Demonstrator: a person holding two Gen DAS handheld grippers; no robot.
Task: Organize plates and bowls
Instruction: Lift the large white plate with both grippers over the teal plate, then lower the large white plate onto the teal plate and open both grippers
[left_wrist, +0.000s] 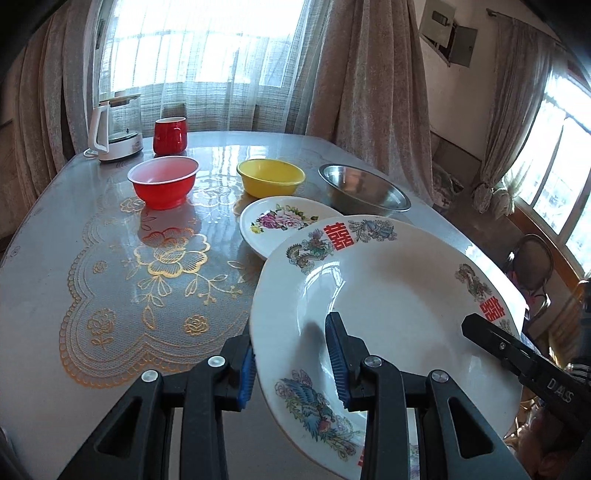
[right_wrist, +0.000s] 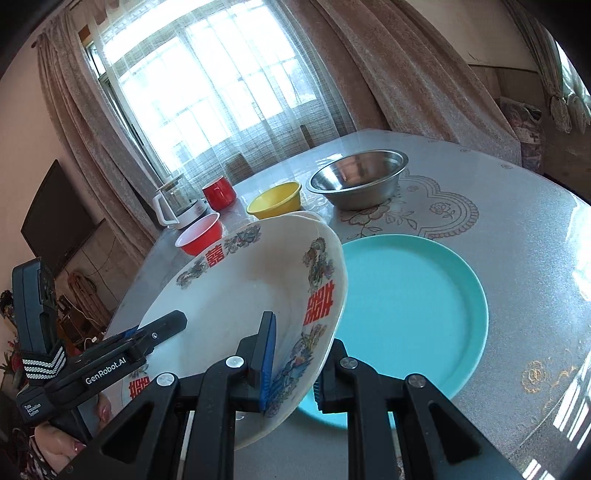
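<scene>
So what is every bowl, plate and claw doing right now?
Dragon plate: lifted, tilted, held by both claws.
Left claw: shut on its rim.
Right claw: shut on the opposite rim.
Teal plate: flat on the table, empty.
Flower plate: flat on the table, empty.
Red bowl: upright, empty.
Yellow bowl: upright, empty.
Steel bowl: upright, empty.
Red mug: upright.

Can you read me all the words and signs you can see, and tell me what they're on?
"GenRobot.AI": side of the left gripper, seen from the right wrist.
"Data Acquisition System": same gripper, small.
"DAS": right gripper, partly blurred.
"囍" in red: rim of the big white plate, repeated.
</scene>
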